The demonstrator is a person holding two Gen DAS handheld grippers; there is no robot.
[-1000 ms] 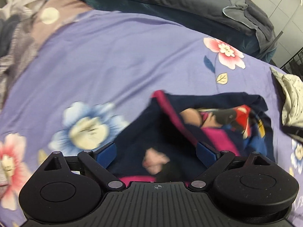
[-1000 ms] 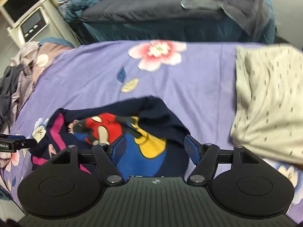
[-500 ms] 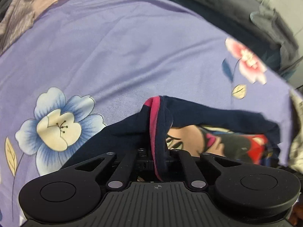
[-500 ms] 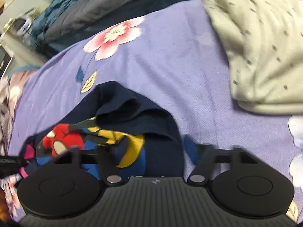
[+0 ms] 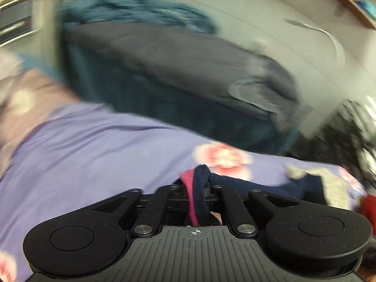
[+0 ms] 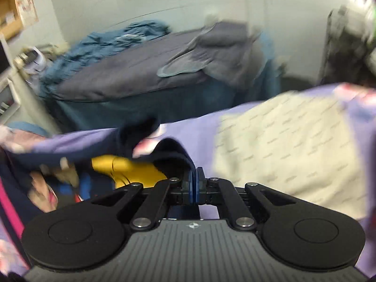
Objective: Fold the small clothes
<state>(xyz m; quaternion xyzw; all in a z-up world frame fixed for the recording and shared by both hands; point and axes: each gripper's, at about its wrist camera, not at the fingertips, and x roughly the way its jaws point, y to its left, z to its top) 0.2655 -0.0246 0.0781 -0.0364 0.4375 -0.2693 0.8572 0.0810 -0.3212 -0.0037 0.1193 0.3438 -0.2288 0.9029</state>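
A small navy garment (image 6: pixel 122 171) with a pink hem and a red, yellow and blue cartoon print hangs between my two grippers above the purple flowered sheet (image 5: pixel 82 145). My left gripper (image 5: pixel 198 189) is shut on its pink and navy hem (image 5: pixel 199 183), which bunches up between the jaws. My right gripper (image 6: pixel 193 183) is shut on the garment's navy edge (image 6: pixel 178 157); its blue pads (image 6: pixel 190 183) press together. Both views are blurred by motion.
A folded cream patterned cloth (image 6: pixel 282 150) lies on the sheet to the right. A second bed with a grey cover (image 5: pixel 176 54) and a teal blanket (image 6: pixel 112 40) stands behind. A dark wire basket (image 5: pixel 347 129) is at the far right.
Both grippers closed on the navy garment, the left first, then the right. Both have since lifted and tilted up, so the views now show the far bed and wall.
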